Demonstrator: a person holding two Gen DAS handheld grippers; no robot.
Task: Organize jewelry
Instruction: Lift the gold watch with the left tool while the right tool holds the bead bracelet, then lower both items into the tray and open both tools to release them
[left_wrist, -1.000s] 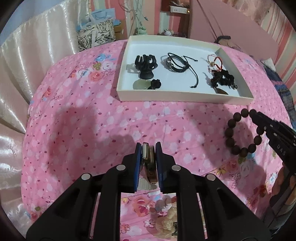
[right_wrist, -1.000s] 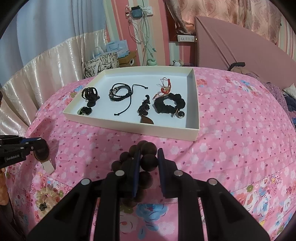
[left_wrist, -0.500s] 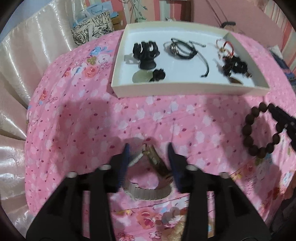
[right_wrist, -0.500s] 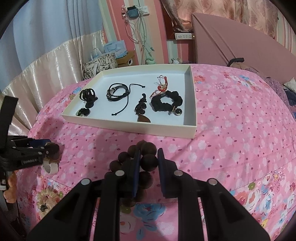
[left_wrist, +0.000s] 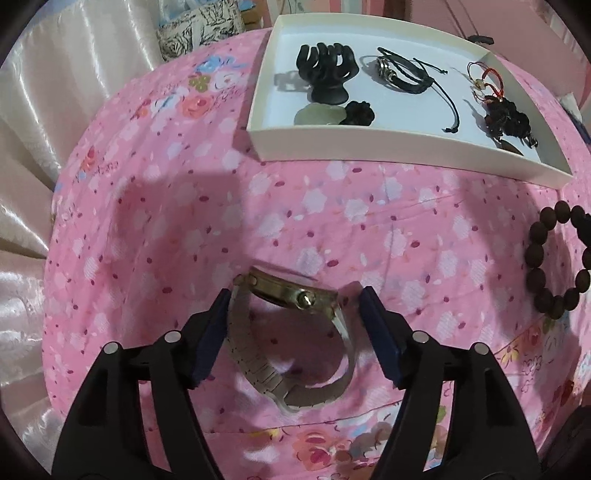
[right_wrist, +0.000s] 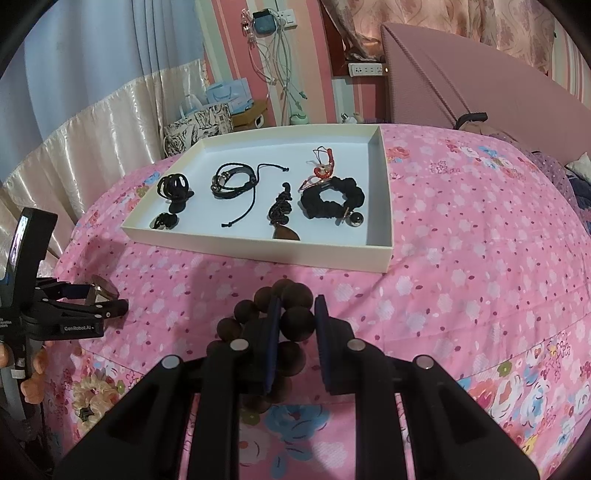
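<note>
Jewelry lies spread over a bed covered in a pink floral bedspread (left_wrist: 332, 221). A gold-cased wristwatch with a pale metal link band (left_wrist: 295, 332) rests on its side on the fabric, between the two blue-padded fingers of the left claw (left_wrist: 293, 332). That claw's jaws are opening: the right pad stands clear of the watch, the left pad is just beside the band, and neither presses on it.

The right claw (right_wrist: 295, 328) is pinched on one bead of a dark brown wooden bead bracelet (right_wrist: 275, 321), whose other beads bunch around and under the fingers, just above the bedspread.

Beyond both claws sits a shallow cream-white rectangular tray (right_wrist: 258, 254). It holds a black claw hair clip (left_wrist: 327, 74), a pale green stone with a small black knot (left_wrist: 321, 115), a black braided cord bracelet (right_wrist: 236, 179), a red cord charm (right_wrist: 323, 166), a black knotted pendant with a brown drop (right_wrist: 282, 214) and a black fabric scrunchie (right_wrist: 332, 201), all apart from the watch and the beads.
</note>
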